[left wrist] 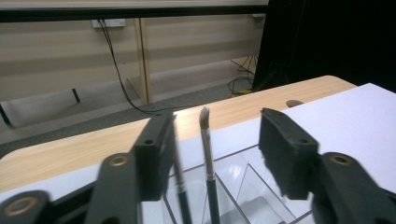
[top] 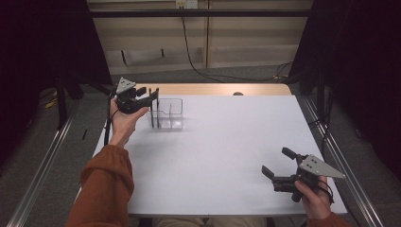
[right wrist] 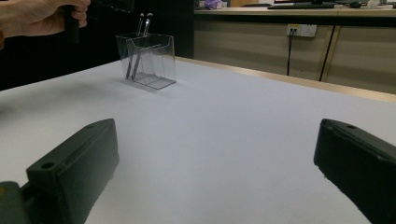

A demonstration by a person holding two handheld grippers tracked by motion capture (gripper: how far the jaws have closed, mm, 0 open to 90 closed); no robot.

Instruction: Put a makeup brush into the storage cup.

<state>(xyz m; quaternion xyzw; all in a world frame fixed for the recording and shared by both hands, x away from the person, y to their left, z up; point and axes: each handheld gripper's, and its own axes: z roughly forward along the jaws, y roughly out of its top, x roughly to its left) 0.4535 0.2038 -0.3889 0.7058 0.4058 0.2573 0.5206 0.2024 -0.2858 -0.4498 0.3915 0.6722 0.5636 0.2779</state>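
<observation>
My left claw stood spread around two brushes in the clear holder, upper left; best lifted straight up, slowly; right claw gaped empty.

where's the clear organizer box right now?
High view: the clear organizer box stands on the white table at its far left, right beside the left gripper. Two brushes stand in its left end.

two slim brushes upright (bristles up) in clear holder.
</observation>
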